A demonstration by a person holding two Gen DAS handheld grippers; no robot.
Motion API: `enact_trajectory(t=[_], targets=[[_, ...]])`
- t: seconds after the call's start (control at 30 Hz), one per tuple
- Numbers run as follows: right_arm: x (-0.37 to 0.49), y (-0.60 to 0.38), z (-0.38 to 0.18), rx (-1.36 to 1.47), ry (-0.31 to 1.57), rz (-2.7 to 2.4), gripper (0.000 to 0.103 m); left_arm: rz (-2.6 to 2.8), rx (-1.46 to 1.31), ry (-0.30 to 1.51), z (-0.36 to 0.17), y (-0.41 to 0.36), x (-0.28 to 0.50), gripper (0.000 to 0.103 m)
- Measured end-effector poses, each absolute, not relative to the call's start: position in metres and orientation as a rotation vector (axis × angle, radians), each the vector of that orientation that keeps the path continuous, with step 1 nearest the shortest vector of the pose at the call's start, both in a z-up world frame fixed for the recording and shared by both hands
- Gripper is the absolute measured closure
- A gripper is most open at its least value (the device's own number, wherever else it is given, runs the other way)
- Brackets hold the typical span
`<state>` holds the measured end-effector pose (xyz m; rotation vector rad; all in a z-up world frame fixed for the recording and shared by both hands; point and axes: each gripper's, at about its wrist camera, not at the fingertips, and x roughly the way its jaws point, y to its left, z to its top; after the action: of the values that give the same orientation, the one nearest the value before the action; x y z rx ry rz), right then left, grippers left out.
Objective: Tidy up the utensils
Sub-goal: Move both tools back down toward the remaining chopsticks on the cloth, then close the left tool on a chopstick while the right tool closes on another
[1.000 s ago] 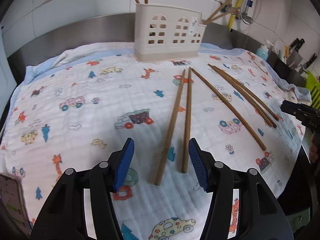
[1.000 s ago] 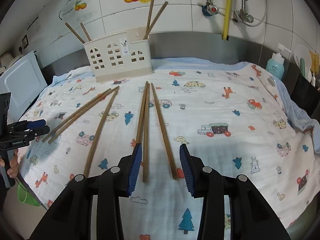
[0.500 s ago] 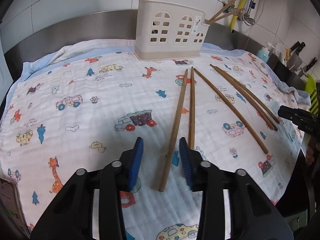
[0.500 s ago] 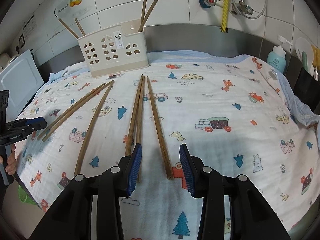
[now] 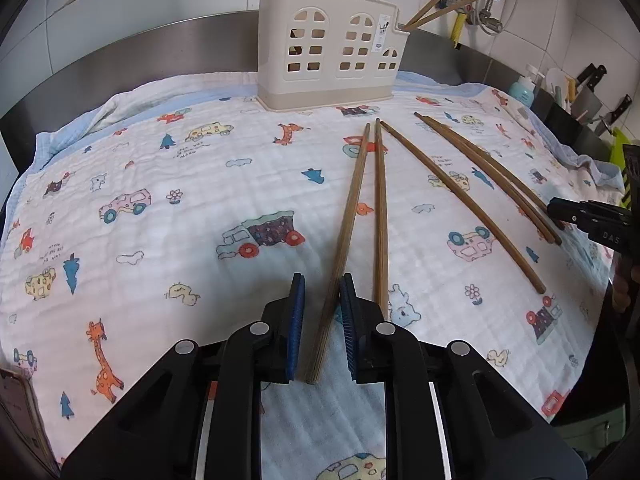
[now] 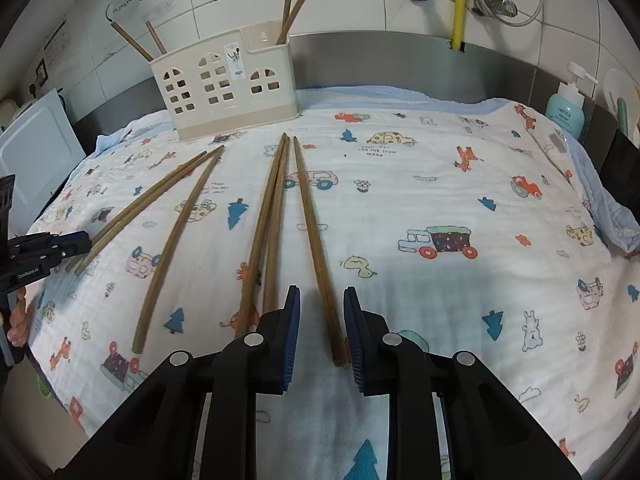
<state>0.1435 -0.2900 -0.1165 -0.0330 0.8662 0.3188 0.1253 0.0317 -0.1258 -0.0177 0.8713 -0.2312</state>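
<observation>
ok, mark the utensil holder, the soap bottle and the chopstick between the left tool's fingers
utensil holder (image 5: 332,48), left wrist view, front wall between the window cutouts.
soap bottle (image 6: 566,110), right wrist view, teal body below the pump.
chopstick (image 5: 344,240), left wrist view, mid-shaft, ahead of the left tool (image 5: 322,292).

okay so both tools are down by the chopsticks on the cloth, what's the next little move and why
Probably close both tools. The left tool is open, its pads on either side of one chopstick's near end, and the right tool likewise brackets another chopstick. Both lie flat on the cloth, not yet gripped, with the holder waiting behind.
</observation>
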Motion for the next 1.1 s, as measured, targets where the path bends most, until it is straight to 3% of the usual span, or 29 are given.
enact_trajectory(t=[0.23,0.33,0.73,1.1], targets=[[0.148,-0.288,-0.122,-0.047,0.868,0.318,0.087,-0.233,0.001,0.867,-0.127,0.029,0.125,0.085],[0.149,-0.284,-0.123,-0.069,0.859,0.305,0.094,-0.23,0.018,0.863,-0.128,0.026,0.125,0.085],[0.137,-0.28,-0.104,-0.081,0.81,0.305,0.095,-0.203,0.057,0.863,-0.123,0.02,0.124,0.097],[0.125,-0.275,-0.05,-0.052,0.714,0.34,0.096,-0.208,0.008,0.836,-0.112,0.024,0.117,0.098]])
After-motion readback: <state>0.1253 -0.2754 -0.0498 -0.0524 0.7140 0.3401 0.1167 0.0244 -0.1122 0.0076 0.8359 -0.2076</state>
